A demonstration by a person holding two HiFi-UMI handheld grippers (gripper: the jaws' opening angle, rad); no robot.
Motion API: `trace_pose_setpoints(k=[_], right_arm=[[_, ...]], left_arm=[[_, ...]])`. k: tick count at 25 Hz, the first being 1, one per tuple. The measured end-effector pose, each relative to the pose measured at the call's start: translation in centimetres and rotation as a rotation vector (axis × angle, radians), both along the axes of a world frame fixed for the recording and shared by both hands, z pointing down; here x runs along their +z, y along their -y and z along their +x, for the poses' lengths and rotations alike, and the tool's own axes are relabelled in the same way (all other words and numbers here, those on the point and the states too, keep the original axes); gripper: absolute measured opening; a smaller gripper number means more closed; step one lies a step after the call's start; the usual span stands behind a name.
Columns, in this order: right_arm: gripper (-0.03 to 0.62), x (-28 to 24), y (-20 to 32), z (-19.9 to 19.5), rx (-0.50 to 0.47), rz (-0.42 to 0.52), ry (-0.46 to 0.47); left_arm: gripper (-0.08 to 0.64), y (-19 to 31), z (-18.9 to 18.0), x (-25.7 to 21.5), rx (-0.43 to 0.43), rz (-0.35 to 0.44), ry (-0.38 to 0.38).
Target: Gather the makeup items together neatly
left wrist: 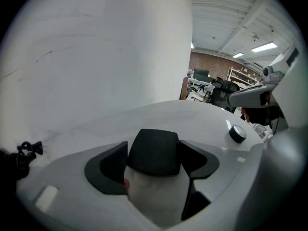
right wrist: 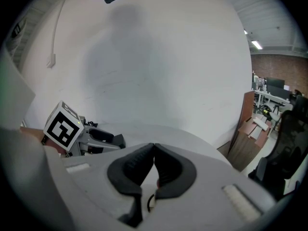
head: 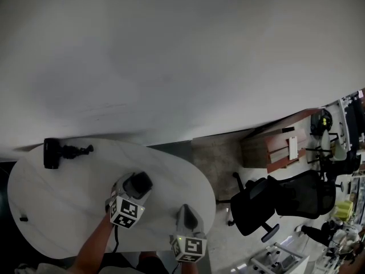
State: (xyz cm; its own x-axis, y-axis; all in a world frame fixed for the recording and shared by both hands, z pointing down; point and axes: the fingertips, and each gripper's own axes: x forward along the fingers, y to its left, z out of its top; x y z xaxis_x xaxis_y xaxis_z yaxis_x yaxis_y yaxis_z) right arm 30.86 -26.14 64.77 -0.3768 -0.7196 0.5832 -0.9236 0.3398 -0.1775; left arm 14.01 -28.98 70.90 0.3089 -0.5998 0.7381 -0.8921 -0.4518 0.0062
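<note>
My left gripper hangs over the middle of the white oval table. Its wide-set jaws stand on either side of a white bottle with a black cap, and both pads lie against the cap's sides. A small round black jar sits on the table to the right of it, near my right gripper. My right gripper is shut, tips touching with nothing between them, near the table's front right edge. From it I see my left gripper's marker cube to the left.
A black camera on a small tripod stands at the table's far left. A small black item lies by the left rim. A plain white wall rises behind the table. Black office chairs and a wooden cabinet stand on the floor to the right.
</note>
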Motion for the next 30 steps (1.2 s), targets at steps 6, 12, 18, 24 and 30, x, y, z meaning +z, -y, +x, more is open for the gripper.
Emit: trace_pose_setpoints(k=[6,12,18,24,30], right_arm=[[0.005,-0.5,-0.3,-0.7,-0.014,0.007,-0.005],[0.005,-2.2,-0.9,-2.8,-0.049,0.038,-0.004],[0.005,-4.4,-2.2,-6.4,-0.109,0.084,-0.001],[0.005,-6.8,-4.2,-11.3,-0.177,0.124,0.006],[0.005,-9.1,-6.7,-16.3,-0.26,0.162,0.031]], left_arm=[[0.35,-0.1,-0.9,-1.8,-0.043,0.045,-0.028],[0.35,-1.2,-3.4,-4.6,-0.105,0.119,-0.037],[0.348,-3.7,-7.5,-8.3,-0.177,0.192,-0.04],[0.348,-7.6,-12.7,-11.8,-0.267,0.255,-0.029],[0.348,-12.3,-17.6,-14.3,-0.379,0.293,-0.022]])
